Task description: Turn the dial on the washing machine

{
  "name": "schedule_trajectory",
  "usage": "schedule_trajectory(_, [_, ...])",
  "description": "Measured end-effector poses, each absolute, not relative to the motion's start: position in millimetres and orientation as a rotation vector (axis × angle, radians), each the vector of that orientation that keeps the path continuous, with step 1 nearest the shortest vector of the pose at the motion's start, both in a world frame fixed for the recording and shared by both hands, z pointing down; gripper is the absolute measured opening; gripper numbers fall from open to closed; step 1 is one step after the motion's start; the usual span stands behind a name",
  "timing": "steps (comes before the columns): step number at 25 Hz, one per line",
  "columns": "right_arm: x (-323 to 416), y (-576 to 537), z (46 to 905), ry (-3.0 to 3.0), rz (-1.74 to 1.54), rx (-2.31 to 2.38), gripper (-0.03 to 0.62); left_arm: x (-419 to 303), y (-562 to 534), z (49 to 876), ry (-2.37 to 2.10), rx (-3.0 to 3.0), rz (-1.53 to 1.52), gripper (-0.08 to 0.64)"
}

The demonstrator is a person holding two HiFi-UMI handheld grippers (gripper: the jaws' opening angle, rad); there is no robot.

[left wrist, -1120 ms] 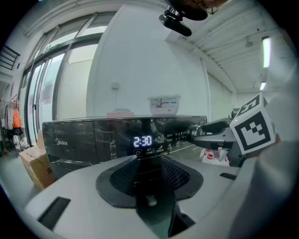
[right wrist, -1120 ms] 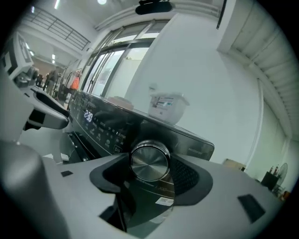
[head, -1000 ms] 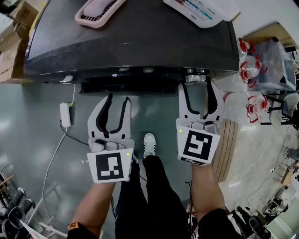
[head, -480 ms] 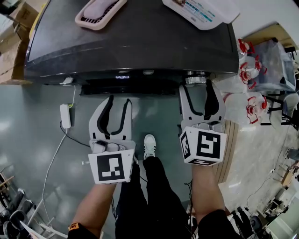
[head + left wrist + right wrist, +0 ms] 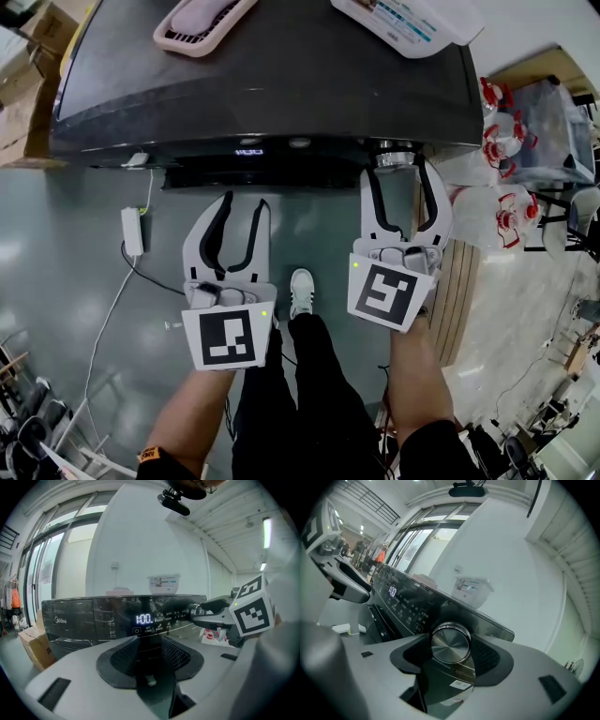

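The dark washing machine (image 5: 262, 84) fills the top of the head view, its front panel facing me. Its silver dial (image 5: 394, 157) sits at the panel's right end. My right gripper (image 5: 398, 174) has one jaw on each side of the dial and is shut on it; in the right gripper view the dial (image 5: 450, 642) fills the gap between the black pads (image 5: 487, 656). My left gripper (image 5: 239, 208) hangs open in front of the panel's middle, holding nothing. The lit display (image 5: 143, 618) reads 1:00 above the left gripper's (image 5: 149, 656) open jaws.
A pink basket (image 5: 197, 21) and a white container (image 5: 403, 23) lie on the machine's top. A white adapter with a cable (image 5: 131, 230) lies on the floor at left, cardboard boxes (image 5: 23, 84) beyond. Red-capped clear jugs (image 5: 506, 141) and a wooden pallet (image 5: 459, 291) stand at right.
The right gripper's marker cube rolled one way and then back while staying on the dial. The panel display, dark one second ago, is lit. The left gripper drifted slightly towards me.
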State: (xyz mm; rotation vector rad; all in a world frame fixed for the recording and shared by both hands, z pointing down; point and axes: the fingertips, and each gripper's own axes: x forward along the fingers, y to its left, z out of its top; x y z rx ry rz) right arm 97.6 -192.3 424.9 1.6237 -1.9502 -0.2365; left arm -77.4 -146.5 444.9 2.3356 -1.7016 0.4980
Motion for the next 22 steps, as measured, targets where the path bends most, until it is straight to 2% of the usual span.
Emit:
schedule_trajectory(9, [110,-197,419,-2.231,0.315,1.849,0.287,-79,-143,449,-1.692,2.313,0.484,0.16])
schedule_trajectory(17, [107,-192,417,-2.184,0.178,1.8,0.29,-82,-142,446,-1.698,2.31,0.475,0.16])
schedule_trajectory(22, [97,-170,399,-2.171,0.133,1.747,0.29,-86,-139,414,-1.719,2.313,0.448,0.16])
